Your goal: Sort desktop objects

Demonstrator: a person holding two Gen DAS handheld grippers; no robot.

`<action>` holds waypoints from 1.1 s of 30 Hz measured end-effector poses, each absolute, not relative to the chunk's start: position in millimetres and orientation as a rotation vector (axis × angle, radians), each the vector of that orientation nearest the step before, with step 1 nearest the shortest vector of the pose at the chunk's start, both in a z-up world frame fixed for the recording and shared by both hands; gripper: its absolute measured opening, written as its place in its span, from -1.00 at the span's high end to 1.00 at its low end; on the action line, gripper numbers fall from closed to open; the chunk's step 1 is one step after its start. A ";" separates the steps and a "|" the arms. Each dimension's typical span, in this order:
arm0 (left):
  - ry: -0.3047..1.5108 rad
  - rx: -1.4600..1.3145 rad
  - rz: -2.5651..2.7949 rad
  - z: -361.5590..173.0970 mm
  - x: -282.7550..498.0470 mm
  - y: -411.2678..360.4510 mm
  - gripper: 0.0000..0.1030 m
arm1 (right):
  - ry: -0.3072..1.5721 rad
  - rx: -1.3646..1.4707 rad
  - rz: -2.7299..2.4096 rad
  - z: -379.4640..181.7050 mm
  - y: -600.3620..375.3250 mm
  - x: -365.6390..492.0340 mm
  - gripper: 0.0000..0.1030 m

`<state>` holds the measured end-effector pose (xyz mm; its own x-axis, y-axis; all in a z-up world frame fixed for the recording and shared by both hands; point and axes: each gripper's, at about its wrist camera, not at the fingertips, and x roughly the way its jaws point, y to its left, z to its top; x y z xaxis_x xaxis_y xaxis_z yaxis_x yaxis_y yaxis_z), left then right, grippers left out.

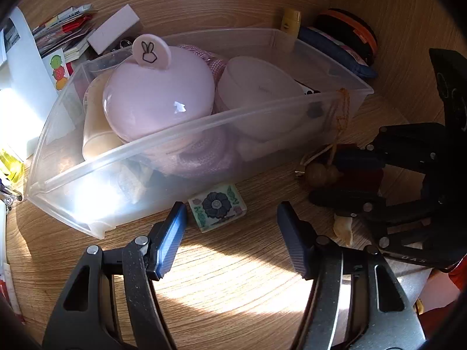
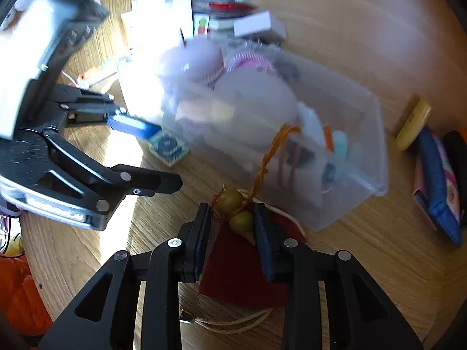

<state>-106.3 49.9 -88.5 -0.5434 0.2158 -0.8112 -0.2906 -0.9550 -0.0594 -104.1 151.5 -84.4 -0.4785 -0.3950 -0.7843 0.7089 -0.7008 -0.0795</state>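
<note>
- Left gripper [image 1: 232, 213]: jaws wide apart, nothing between them. It hovers over the wooden desk [image 1: 233, 285] just near of the clear plastic bin [image 1: 186, 134].
- Flower-printed tile [image 1: 216, 206]: lies flat on the desk, touching or almost touching the bin's near wall, just beside the left gripper's left fingertip.
- Right gripper [image 2: 232, 218]: jaws narrowed around a gourd charm [image 2: 236, 208]. The pads sit close on either side of the two beads; firm contact is hard to confirm.
- The charm's orange tassel cord [image 2: 274, 145] runs from the beads up over the bin's near right corner.
- Dark red card [image 2: 245, 268]: lies on the desk under the right gripper, with a cream cord [image 2: 233, 322] near of it.
- Bin contents: pink round lidded case [image 1: 157, 93] with a rabbit tab at left, pale round box [image 1: 259, 87] at right, pink rope beneath.
- Far right of bin: yellow cylinder [image 1: 292, 20] and blue pouch [image 1: 335, 49]. Far left: papers and a white box [image 1: 113, 27].
</note>
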 end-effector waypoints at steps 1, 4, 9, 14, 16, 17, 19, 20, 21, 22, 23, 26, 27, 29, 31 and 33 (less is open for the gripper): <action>0.120 -1.311 2.532 -88.9 -106.8 50.7 -0.21 | 0.515 1.020 -2.184 -83.8 151.9 -105.1 0.47; 0.149 -1.300 2.562 -89.5 -105.9 55.9 0.11 | 0.498 1.029 -2.179 -82.6 151.5 -107.5 0.54; 0.187 -1.266 2.587 -91.5 -108.2 62.0 0.32 | 0.473 1.012 -2.189 -78.7 153.7 -103.6 0.69; 0.167 -1.274 2.595 -91.4 -108.7 59.1 0.33 | 0.448 0.973 -2.218 -71.6 155.5 -100.5 0.70; 0.151 -1.274 2.591 -90.9 -106.8 55.5 0.33 | 0.432 0.971 -2.222 -69.4 157.6 -100.3 0.70; 0.142 -1.272 2.592 -90.5 -106.1 54.5 0.33 | 0.421 0.971 -2.224 -68.5 159.2 -100.1 0.70; 0.122 -1.261 2.597 -89.1 -102.0 51.8 0.33 | 0.399 0.972 -2.230 -66.0 163.0 -99.4 0.70; 0.112 -1.254 2.599 -88.1 -100.2 50.8 0.33 | 0.384 0.970 -2.236 -64.5 165.3 -99.3 0.70; 0.105 -1.242 2.607 -87.1 -98.3 50.8 0.33 | 0.365 0.970 -2.235 -63.6 167.5 -99.5 0.70; 0.108 -1.230 2.624 -85.9 -96.2 50.4 0.33 | 0.331 0.969 -2.228 -61.6 171.1 -99.7 0.70; 0.121 -1.214 2.647 -84.6 -94.0 51.5 0.33 | 0.298 0.965 -2.226 -60.0 174.8 -99.3 0.70; 0.090 -1.185 2.649 -81.0 -87.8 48.6 0.33 | 0.245 0.952 -2.245 -53.8 182.4 -97.8 0.70; 0.077 -1.178 2.646 -79.8 -86.0 47.0 0.33 | 0.231 0.948 -2.248 -52.1 185.1 -97.3 0.70; 0.056 -1.171 2.648 -77.7 -82.3 43.0 0.33 | 0.187 0.946 -2.243 -48.0 190.7 -97.1 0.70; 0.021 -1.170 2.647 -75.3 -78.6 37.0 0.33 | 0.168 0.933 -2.247 -42.7 194.6 -94.3 0.70; -0.022 -1.166 2.652 -71.5 -75.4 30.2 0.33 | 0.166 0.910 -2.257 -36.8 196.5 -89.6 0.70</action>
<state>-75.4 30.2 -71.5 -0.6511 0.2275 -0.7241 -0.2154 -0.9702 -0.1111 -89.6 196.5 -36.8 -0.5178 -0.5530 -0.6528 0.6425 -0.7551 0.1301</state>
